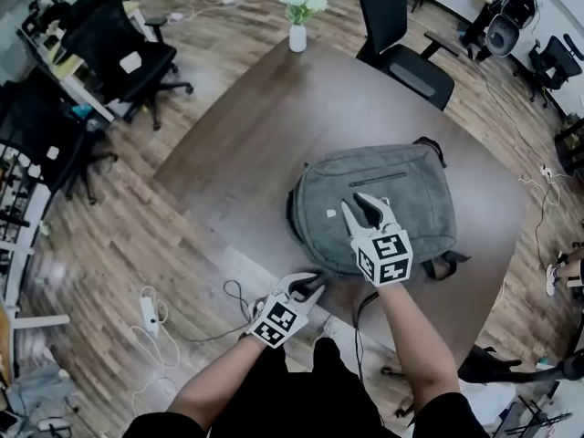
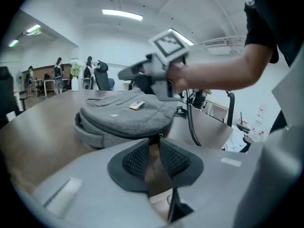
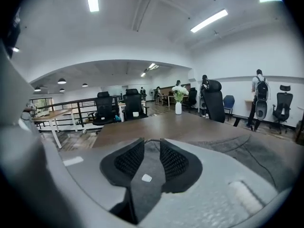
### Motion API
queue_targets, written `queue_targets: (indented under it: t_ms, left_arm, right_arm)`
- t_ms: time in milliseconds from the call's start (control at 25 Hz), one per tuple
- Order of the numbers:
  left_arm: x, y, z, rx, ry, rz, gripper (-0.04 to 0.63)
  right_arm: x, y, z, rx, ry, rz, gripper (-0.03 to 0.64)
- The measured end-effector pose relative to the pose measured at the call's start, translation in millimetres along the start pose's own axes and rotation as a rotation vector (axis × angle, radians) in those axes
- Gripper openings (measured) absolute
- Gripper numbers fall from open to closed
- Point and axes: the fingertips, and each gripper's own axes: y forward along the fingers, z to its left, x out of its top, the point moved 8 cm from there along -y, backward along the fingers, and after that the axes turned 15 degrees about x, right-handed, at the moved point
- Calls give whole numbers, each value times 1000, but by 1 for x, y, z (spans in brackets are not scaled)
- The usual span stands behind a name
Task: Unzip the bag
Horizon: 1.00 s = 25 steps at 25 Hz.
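Farther off, a vase of flowers is standing at the table's far corner, with a black chair crowding its far edge. Bare wood is stretching left of the grey bag, which is lying flat near the near edge. The right tool is hovering over the bag's top, jaws apart, gripping nothing. The left tool is pointing at the bag's near rim, jaws apart and empty.

Bright, even light from the ceiling strips above me; shadows are soft, my views bow at their dark round edges, close foreground blurs.
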Motion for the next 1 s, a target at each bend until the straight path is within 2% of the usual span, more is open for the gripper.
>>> queue_targets:
  t_ms: [80,160,240,360,520,760,1000]
  left_arm:
    - [6,-16,22,76,-53,-36,29]
    - [16,-27,40,136,-98,-69,18]
    - [30,-34,52,168,-130,-98,18]
    - [52,-41,62,202,-139,-150,18]
    - [75,-45,67,222,-112,-211,18]
    - [89,-49,65,228,-111,-244,18]
    - [91,-53,60,229,-104,-258,18]
  right_arm:
    - [-11,-24,12,3,3,-19,68]
    - [-21,-47,22,-20,20,-46,3]
    - [-27,-70,33,-74,19,-71,3]
    - [-28,-96,52,-121,-12,-104,3]
    - [-23,-120,66,-161,-27,-137,2]
    - [-19,-137,70,-173,-88,-116,2]
    - [-16,-143,71,-188,-104,-134,2]
